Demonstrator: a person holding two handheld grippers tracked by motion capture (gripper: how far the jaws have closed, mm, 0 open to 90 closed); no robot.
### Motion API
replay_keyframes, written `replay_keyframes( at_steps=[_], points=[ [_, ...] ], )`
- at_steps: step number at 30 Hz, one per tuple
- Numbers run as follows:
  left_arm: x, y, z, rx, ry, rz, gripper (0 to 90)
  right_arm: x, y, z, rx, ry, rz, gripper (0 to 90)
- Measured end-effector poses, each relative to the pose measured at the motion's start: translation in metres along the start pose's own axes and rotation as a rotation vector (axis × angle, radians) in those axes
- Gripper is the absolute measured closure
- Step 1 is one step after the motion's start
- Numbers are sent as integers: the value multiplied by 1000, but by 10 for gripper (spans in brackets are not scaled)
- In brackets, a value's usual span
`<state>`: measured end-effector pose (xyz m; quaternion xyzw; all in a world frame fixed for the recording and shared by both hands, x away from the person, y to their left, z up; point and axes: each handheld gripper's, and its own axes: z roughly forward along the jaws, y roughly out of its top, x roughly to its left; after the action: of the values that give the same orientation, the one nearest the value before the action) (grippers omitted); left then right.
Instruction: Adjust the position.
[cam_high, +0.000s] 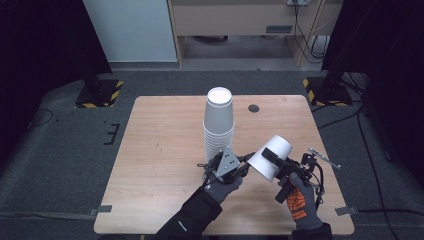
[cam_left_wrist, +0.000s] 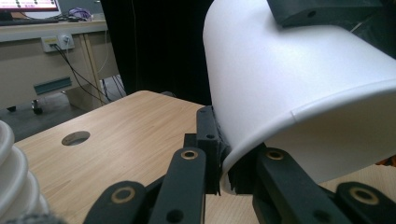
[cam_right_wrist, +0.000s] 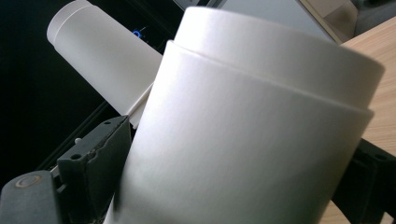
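**Paper cup held between both grippers, just short of the stack**

A white paper cup (cam_high: 270, 157) is held off the table (cam_high: 160, 150), nearer the person than the stack of cups (cam_high: 218, 127) and to its right. The right gripper (cam_high: 275, 161) is clenched across the cup's wall, one jaw on each side. The left gripper (cam_left_wrist: 224, 175) is closed on the cup's rim, the thin edge pinched between its jaws.

The wall could be creased or the rim torn if the two grips are pulled against each other; thin paper would give way easily. If a second nested cup is inside, it could be dragged out unevenly.

The cup's long axis is tilted, with the closed base pointing up and away from the person and the open mouth down toward the left gripper. Beyond it, the stack stands upside down near the table's middle.
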<state>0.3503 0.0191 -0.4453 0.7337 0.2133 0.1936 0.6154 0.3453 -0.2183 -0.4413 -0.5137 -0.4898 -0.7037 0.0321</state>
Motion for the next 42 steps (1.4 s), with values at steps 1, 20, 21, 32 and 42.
replay_keyframes(
  at_steps=[1,20,21,32,42],
  points=[
    [0,0,-1,1,-1,1,839,0,0,0,-2,1,-5,102],
    [-4,0,-13,21,-3,13,843,-1,3,0,-16,-37,-74,46],
    [-4,0,-14,18,-4,10,845,0,2,0,-18,-37,-77,50],
    [-3,2,-25,13,-23,4,851,-7,6,-5,-49,-107,-118,87],
    [-1,0,-36,37,-42,9,850,-15,10,-9,-69,-162,-151,101]
  ],
)
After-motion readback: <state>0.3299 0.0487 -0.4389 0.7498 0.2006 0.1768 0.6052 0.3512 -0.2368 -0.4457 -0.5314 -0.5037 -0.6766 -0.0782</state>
